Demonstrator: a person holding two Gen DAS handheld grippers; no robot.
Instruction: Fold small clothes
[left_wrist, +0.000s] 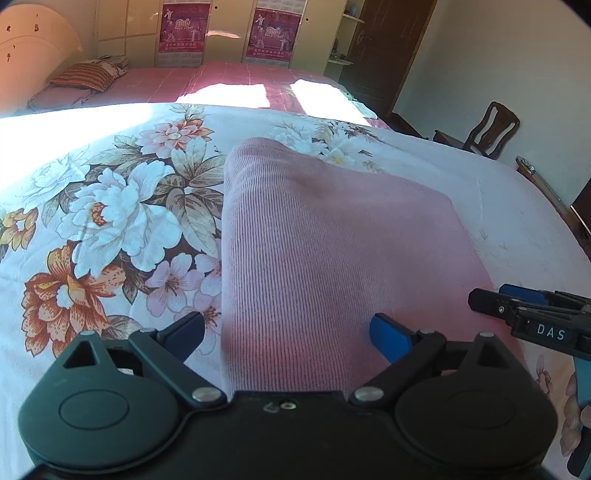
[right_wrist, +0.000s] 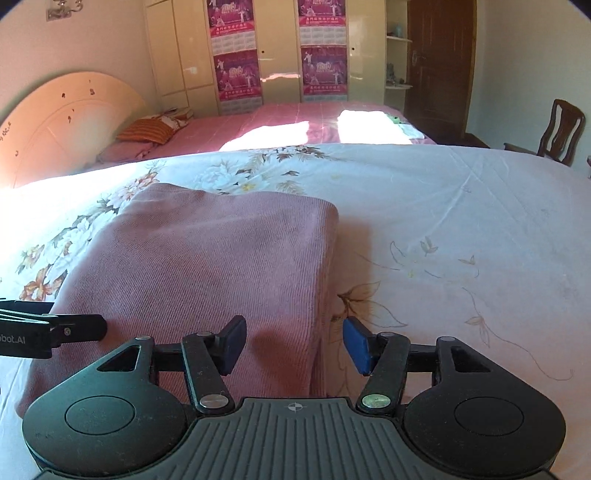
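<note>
Pink garment (left_wrist: 332, 240) folded on floral bedsheet (left_wrist: 110, 206); left hand-held gripper (left_wrist: 288, 332) spread, right hand-held gripper (right_wrist: 293, 341) spread, both empty.

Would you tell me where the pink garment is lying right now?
The pink garment lies folded on the floral bedsheet, centre in the left wrist view and left of centre in the right wrist view, just ahead of both open grippers.

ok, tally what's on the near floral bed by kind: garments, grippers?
Pink ribbed garment, folded, lying on the floral sheet: 1
Grippers, both with jaws apart over the garment's near edge: 2, the left gripper and the right gripper
Total: 3
</note>
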